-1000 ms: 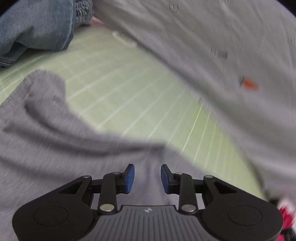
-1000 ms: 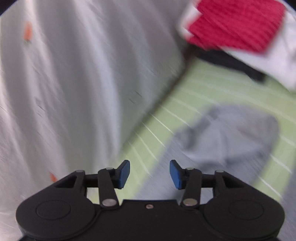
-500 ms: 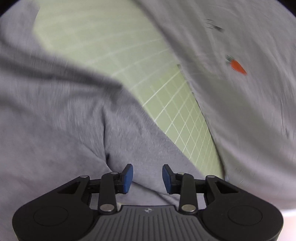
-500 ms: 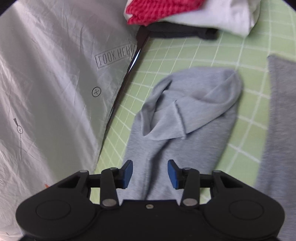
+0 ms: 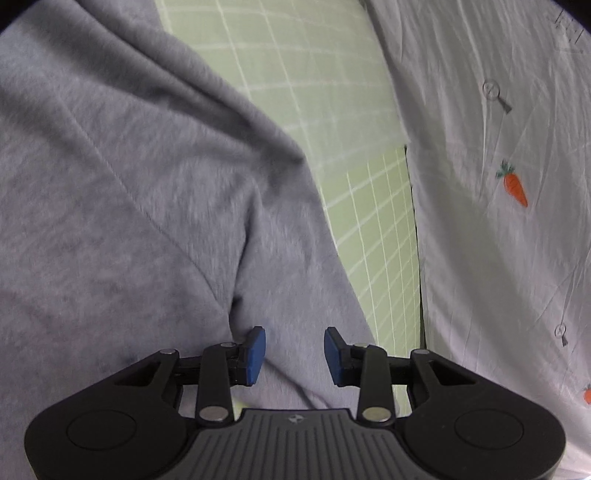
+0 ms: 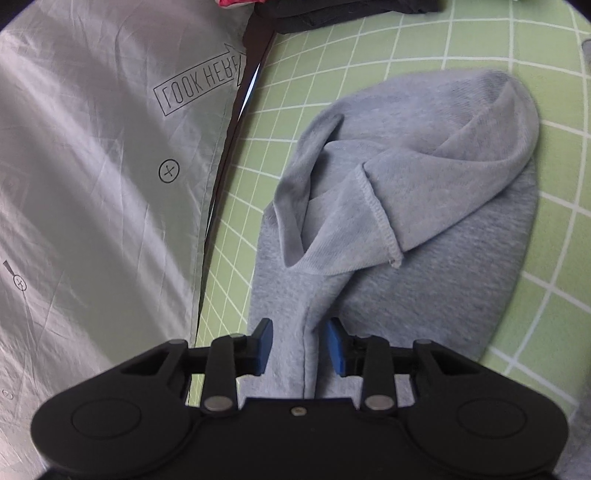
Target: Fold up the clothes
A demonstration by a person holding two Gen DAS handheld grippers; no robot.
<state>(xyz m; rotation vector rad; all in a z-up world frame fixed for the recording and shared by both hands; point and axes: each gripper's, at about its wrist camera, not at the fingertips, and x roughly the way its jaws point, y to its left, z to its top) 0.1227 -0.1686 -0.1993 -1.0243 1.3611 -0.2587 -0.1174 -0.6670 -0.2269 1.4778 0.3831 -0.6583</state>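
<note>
A grey sweatshirt [image 5: 129,203] lies rumpled on a green grid mat [image 5: 376,240] and fills the left of the left wrist view. My left gripper [image 5: 294,354] hovers low over the garment's edge, its blue pads apart with cloth beneath them but nothing pinched. In the right wrist view the sweatshirt's hood [image 6: 424,192] lies crumpled on the mat [image 6: 517,55]. My right gripper [image 6: 300,345] is down on the cloth below the hood. Its jaws are closing, with a raised ridge of grey fabric between the pads.
A pale sheet printed with carrots [image 5: 498,221] borders the mat on the right of the left view. The same sheet [image 6: 92,184], with "LOOK HERE" print, borders the left of the right view. A dark folded garment [image 6: 351,14] and a red scrap lie at the far edge.
Both grippers have dropped closer to the grey sweatshirt and rolled. The right jaws have narrowed around a fold of cloth. The denim and red-and-white pile have left the views.
</note>
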